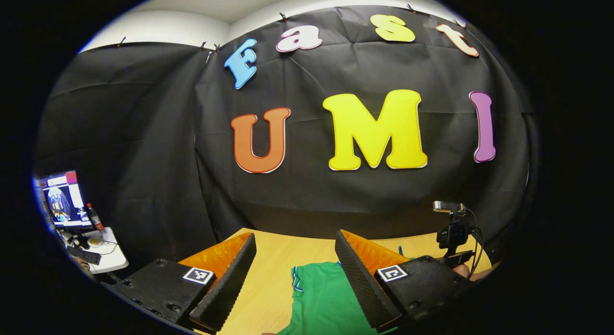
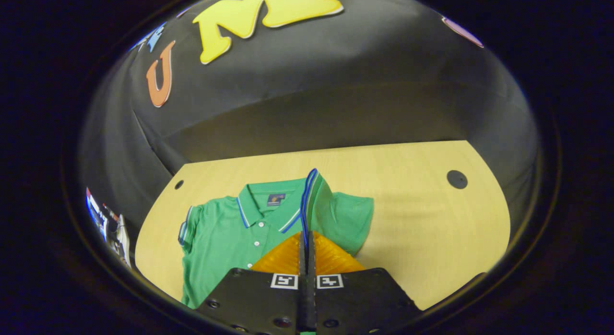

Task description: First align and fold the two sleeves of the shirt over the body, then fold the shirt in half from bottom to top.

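A green polo shirt (image 2: 225,234) lies face up on a pale wooden worktop (image 2: 431,220), collar toward the black cloth wall. The right hand-held gripper (image 2: 306,236) has its two fingers pressed together on a lifted fold of the shirt's sleeve, a blue-striped edge standing up between them just beside the collar. The left hand-held gripper (image 1: 295,272) hangs above the shirt with its fingers spread wide, holding nothing. The thin fold could slip from the pinch as it is carried over the body, or the pull could drag the whole shirt askew, since nothing pins the body down. The other sleeve, on the far side of the collar, lies flat and unfolded. Beyond the shirt's edge stands a small camera on a stand (image 1: 451,229); a side table with a monitor (image 1: 64,200) sits well off the worktop. Nothing blocks the fold.
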The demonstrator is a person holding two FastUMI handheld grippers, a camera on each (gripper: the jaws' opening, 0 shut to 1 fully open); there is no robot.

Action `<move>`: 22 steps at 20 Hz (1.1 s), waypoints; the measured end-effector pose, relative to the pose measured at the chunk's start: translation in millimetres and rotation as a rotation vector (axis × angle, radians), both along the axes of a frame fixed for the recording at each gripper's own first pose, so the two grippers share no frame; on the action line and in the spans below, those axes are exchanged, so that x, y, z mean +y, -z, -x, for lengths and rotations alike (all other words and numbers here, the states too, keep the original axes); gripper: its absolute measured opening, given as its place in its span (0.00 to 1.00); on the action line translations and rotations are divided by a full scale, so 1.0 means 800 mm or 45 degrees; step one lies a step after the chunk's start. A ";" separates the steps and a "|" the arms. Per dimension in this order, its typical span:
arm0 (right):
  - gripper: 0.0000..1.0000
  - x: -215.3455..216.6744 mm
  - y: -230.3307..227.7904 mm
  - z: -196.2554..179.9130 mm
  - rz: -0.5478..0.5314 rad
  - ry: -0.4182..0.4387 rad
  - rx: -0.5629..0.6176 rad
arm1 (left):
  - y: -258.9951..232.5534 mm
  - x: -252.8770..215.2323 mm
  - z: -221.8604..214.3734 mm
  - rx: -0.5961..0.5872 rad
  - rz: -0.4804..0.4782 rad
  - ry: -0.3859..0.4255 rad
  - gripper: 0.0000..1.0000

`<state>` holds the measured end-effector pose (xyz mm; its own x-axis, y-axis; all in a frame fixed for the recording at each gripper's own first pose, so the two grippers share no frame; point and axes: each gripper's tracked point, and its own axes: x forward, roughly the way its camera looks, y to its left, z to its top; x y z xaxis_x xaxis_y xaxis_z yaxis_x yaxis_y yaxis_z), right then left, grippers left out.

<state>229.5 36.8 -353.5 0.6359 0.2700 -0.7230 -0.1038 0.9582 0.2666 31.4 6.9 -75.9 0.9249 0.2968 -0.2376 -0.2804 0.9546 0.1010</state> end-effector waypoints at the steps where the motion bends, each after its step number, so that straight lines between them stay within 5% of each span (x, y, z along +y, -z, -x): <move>1: 0.00 0.009 0.007 -0.002 0.018 -0.018 0.009 | -0.001 0.007 0.006 0.004 -0.007 -0.019 1.00; 5: 0.00 0.032 0.025 -0.008 0.025 -0.018 0.033 | 0.009 0.030 0.028 0.042 0.008 -0.097 1.00; 7: 0.08 0.042 0.020 -0.010 -0.011 -0.001 0.027 | 0.014 0.041 0.038 0.050 0.018 -0.123 1.00; 12: 0.92 0.041 -0.035 0.005 -0.029 -0.005 -0.070 | 0.035 0.051 0.019 0.049 0.058 -0.061 1.00; 16: 1.00 0.011 -0.111 0.048 0.016 0.049 -0.188 | 0.075 0.050 -0.016 0.069 0.122 0.065 1.00; 17: 0.92 0.003 -0.133 0.060 0.035 0.054 -0.228 | 0.088 0.050 -0.024 0.082 0.131 0.100 1.00; 22: 0.96 -0.028 -0.222 0.136 0.136 0.111 -0.370 | 0.179 0.043 -0.068 0.212 0.216 0.255 1.00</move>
<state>120.7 14.7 -176.2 0.8374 0.1378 -0.5289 -0.0773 0.9878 0.1348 85.5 41.3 -219.3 0.9052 0.0557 -0.4212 -0.0781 0.9963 -0.0361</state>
